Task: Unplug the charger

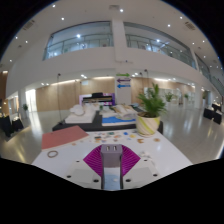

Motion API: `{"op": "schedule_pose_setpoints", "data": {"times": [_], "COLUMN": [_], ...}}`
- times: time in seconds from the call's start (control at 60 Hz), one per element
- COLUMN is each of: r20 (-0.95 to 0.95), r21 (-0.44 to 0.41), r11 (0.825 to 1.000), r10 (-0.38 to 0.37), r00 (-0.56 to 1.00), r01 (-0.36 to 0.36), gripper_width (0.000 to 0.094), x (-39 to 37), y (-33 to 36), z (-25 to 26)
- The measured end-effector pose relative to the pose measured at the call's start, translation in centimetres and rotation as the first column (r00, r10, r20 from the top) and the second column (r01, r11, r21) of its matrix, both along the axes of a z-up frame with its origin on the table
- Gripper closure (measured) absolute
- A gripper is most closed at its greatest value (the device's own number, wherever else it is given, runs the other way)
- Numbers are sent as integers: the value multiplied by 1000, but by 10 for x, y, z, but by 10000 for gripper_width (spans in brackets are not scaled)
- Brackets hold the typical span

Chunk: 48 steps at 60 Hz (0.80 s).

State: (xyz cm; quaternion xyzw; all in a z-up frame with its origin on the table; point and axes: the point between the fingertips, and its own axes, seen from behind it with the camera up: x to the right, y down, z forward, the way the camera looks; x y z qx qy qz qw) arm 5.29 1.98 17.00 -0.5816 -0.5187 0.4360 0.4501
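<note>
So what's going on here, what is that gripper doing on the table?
A hand-held gripper is at a white table in a large atrium. A small grey charger stands between its pink-padded fingers; whether they press on it can't be told. Beyond it lie coloured papers and a potted plant.

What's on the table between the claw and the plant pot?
Gripper view: mostly bare white table, with a few small colourful bits scattered before the plant pot. The claw sits around a grey block.
</note>
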Motion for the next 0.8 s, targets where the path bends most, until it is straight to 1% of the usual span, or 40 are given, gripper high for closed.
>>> {"op": "schedule_pose_setpoints", "data": {"times": [0.05,0.15,0.2,0.283,0.317,0.333,0.383,0.45,0.467,0.517,0.6,0.633,0.717,0.8], "r20": [63,247,336,430,451,457,474,462,465,478,457,450,456,474], "r21": [14,83,106,106,111,114,134,150,154,153,150,145,101,49], "r11": [1000,994,992,993,993,993,991,989,988,988,989,989,995,999], "r10": [-26,-83,-94,-90,-80,-77,-76,-68,-64,-61,-58,-59,-45,-14], "r00": [998,965,937,898,889,886,877,884,883,876,888,891,889,881], "r01": [25,64,61,48,33,28,14,-3,-9,-15,-12,-7,-1,-11], "gripper_width": [739,731,733,726,720,698,672,629,595,397,67,95,90,89], "x": [5,26,33,39,39,37,33,26,26,26,28,34,63,112], "y": [29,88,110,128,132,134,139,142,142,143,144,144,135,119], "z": [-11,-69,-107,-153,-164,-168,-180,-179,-180,-178,-155,-142,-102,-53]}}
